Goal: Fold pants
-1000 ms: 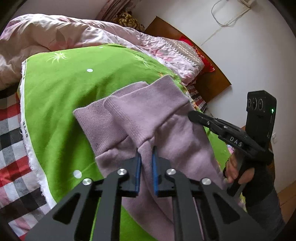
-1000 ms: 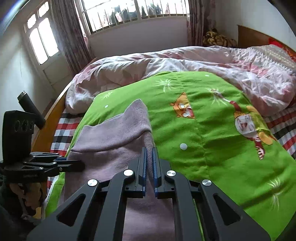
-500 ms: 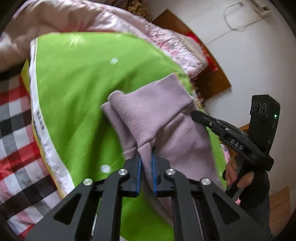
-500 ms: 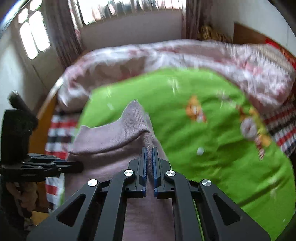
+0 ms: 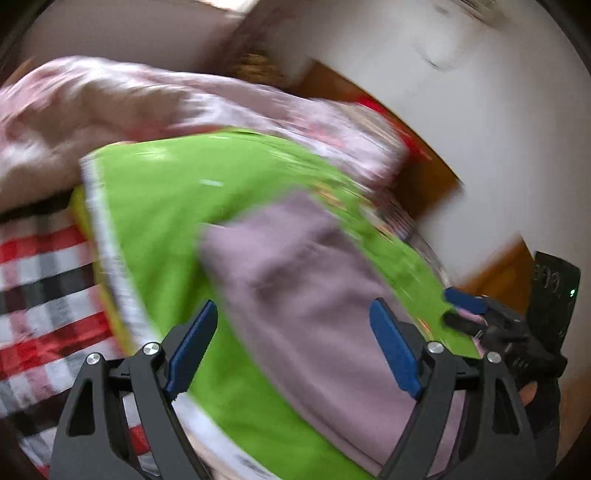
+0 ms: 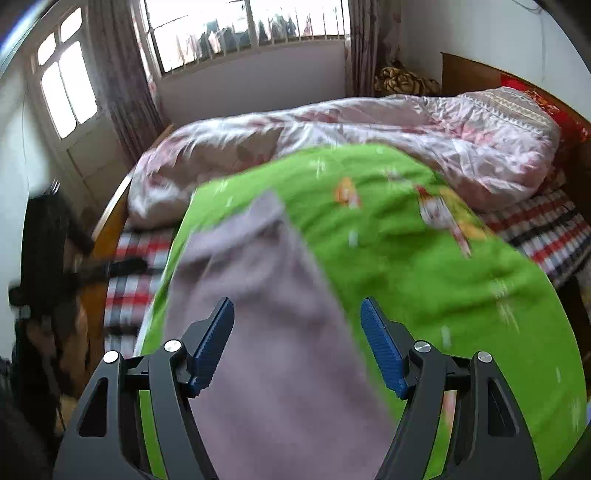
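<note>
Green blanket (image 6: 406, 280) around pants (image 6: 280, 332), jaws wide.

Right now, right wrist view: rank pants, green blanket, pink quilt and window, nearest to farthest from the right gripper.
1. Pants: lilac, lying between the open jaws of the right gripper.
2. Green blanket: under the pants, spreading ahead and right.
3. Pink quilt: bunched across the bed beyond the blanket.
4. Window: on the far wall, top centre.
</note>
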A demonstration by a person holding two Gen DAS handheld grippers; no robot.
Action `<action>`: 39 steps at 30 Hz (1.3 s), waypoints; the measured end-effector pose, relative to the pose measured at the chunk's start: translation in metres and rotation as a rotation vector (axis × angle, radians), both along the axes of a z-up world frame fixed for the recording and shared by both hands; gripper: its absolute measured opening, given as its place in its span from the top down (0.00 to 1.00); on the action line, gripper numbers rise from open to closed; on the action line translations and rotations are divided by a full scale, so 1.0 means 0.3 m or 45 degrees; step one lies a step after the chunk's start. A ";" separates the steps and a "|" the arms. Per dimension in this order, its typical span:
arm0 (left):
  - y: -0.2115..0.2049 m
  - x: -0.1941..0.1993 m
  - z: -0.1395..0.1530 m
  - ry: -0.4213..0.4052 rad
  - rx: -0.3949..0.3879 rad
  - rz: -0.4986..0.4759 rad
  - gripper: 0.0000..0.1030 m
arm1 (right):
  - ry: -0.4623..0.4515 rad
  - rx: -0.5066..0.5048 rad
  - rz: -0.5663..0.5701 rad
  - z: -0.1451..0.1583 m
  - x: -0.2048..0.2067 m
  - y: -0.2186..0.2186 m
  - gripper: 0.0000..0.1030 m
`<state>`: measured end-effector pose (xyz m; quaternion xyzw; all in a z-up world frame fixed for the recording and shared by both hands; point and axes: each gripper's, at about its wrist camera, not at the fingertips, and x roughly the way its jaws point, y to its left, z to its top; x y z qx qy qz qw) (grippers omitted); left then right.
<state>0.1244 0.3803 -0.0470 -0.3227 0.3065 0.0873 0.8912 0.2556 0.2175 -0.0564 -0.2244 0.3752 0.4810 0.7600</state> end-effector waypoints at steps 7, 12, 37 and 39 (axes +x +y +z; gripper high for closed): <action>-0.177 0.075 -0.067 0.128 0.016 -0.212 0.18 | 0.005 0.007 0.101 -0.044 -0.383 -0.264 0.53; -0.171 0.009 -0.088 0.120 -0.065 -0.185 0.31 | 0.081 -0.016 0.081 -0.151 -0.458 -0.322 0.71; -0.297 0.127 -0.061 0.384 0.275 -0.200 0.30 | 0.134 0.060 -0.056 -0.160 -0.463 -0.395 0.43; -0.333 0.144 -0.003 0.311 0.308 -0.222 0.26 | 0.067 0.136 -0.118 -0.086 -0.447 -0.472 0.38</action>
